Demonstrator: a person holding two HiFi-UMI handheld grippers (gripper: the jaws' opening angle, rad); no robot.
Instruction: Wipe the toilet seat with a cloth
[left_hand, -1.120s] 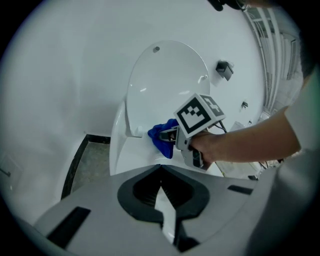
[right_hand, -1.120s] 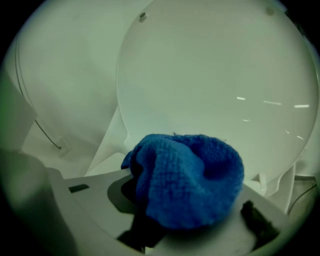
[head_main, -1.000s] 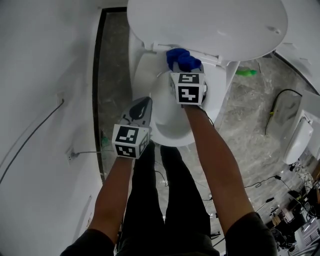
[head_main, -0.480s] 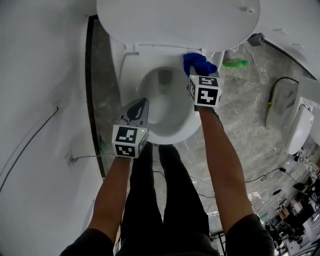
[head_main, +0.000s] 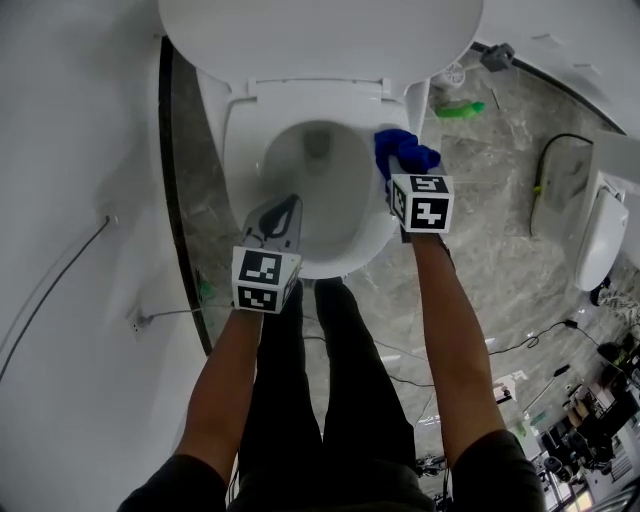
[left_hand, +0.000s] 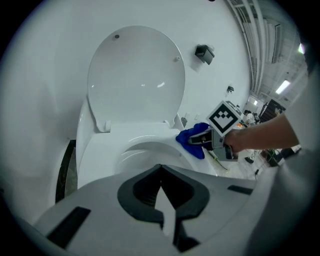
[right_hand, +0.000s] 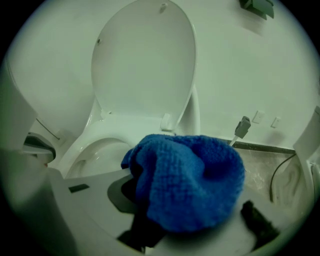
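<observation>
R gripper (head_main: 403, 176) pinched a blue cloth (right_hand: 186, 179). Jaws were clamped on it, and the bunched cloth spilled over and ahead of the tips, hiding most of them in the right gripper view. The cloth end sat on the toilet seat (head_main: 243, 140), on the rim section directly under and just ahead of the R claw. From that claw the bowl opening (head_main: 315, 175) lay to its left and the raised lid (head_main: 320, 40) stood ahead and above, upright against the wall. A green obj (head_main: 461, 108) lay on the marbled floor (head_main: 490, 255), ahead and to the right of the R claw; couldn't tell what it was.

L gripper (left_hand: 160, 171) had its jaws pressed together w/ nothing between them. It hung over the front-left part of the seat, w/ the rim below and ahead of its tips; contact w/ the seat couldn't be confirmed. From the L claw, the cloth and R gripper were ahead and to the right, well apart from it. A thin cable (head_main: 60, 285) ran along the white wall to the left of the L claw.
</observation>
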